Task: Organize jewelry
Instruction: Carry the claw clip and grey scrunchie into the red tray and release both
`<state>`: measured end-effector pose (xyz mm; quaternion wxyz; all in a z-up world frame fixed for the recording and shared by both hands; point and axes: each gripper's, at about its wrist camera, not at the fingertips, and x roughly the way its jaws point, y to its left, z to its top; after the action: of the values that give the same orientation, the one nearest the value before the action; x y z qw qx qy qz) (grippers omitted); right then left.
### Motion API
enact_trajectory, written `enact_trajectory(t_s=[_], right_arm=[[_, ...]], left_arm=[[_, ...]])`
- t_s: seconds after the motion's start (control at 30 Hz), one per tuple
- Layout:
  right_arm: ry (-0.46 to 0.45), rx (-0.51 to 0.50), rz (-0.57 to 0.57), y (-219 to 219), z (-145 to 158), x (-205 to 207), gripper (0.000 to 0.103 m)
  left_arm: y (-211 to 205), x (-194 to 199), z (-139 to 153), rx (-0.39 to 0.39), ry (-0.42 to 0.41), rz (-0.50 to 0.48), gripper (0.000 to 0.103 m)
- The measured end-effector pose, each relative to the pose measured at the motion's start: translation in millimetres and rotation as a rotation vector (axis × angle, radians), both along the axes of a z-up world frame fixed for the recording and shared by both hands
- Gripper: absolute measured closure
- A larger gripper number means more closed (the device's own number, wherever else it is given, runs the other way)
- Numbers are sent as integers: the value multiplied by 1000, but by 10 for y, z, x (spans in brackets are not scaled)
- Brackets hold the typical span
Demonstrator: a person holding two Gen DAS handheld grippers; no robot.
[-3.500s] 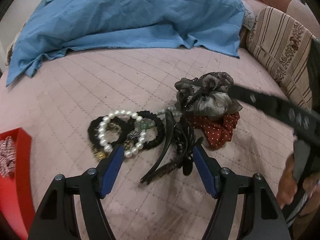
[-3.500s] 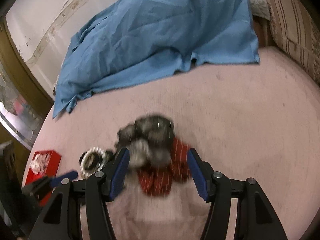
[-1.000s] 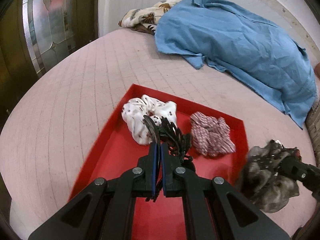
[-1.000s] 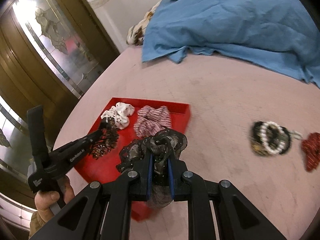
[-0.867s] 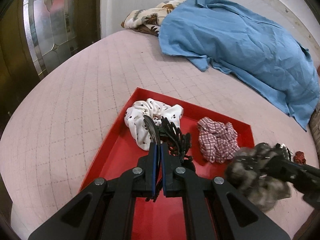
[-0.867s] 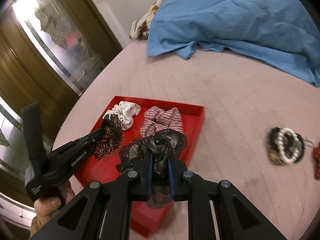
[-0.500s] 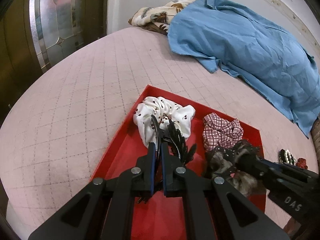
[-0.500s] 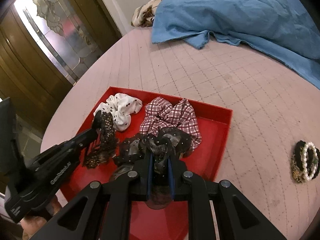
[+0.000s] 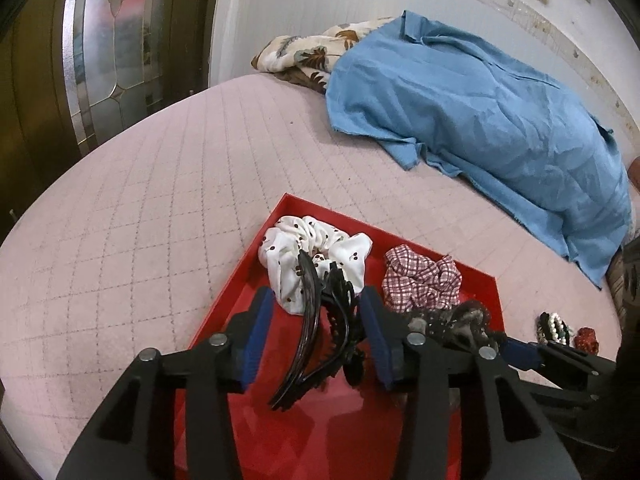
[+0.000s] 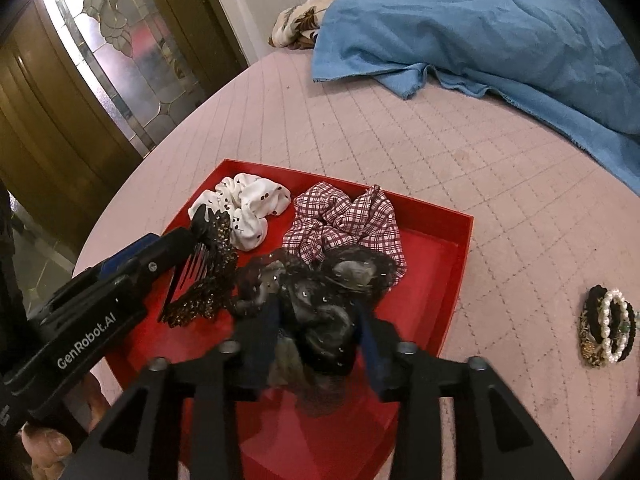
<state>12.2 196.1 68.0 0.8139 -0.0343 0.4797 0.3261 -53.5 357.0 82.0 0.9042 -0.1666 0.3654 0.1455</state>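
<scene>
Between the parted fingers of the left gripper [image 9: 316, 336], a glossy black toothed hair clip [image 9: 320, 328] is seen lying in the red tray [image 9: 240, 288]. The right gripper [image 10: 320, 336] is likewise spread, with a dark sequinned scrunchie [image 10: 320, 296] between its fingers in the same tray. Both grippers are angled down over the tray. A white dotted scrunchie [image 9: 316, 252] and a checked scrunchie [image 9: 420, 280] are found beyond; bracelets [image 10: 608, 324] lie well apart on the pink quilt [image 10: 480, 168].

- I see a bright red tray [image 9: 240, 280].
- White scrunchie [image 9: 316, 248] with dark dots.
- Red-and-white checked scrunchie [image 10: 344, 216].
- Grey-black sheer scrunchie [image 10: 320, 304].
- Black hair comb [image 9: 320, 320].
- Pale pink quilted bed [image 9: 160, 200].
- Blue sheet [image 9: 480, 120].
</scene>
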Motion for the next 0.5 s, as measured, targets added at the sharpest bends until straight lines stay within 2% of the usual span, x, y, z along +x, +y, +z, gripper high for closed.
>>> enact_trajectory(t_s=[0.13,0.5], right_arm=[[-28,-5,-11,-47,67,-50,46],[-52,23,-69,-447,264,-247,41]], left_arm=[[-14,-5,9,13,-2,8,54],[-172,-35,24,134,13,10,47]])
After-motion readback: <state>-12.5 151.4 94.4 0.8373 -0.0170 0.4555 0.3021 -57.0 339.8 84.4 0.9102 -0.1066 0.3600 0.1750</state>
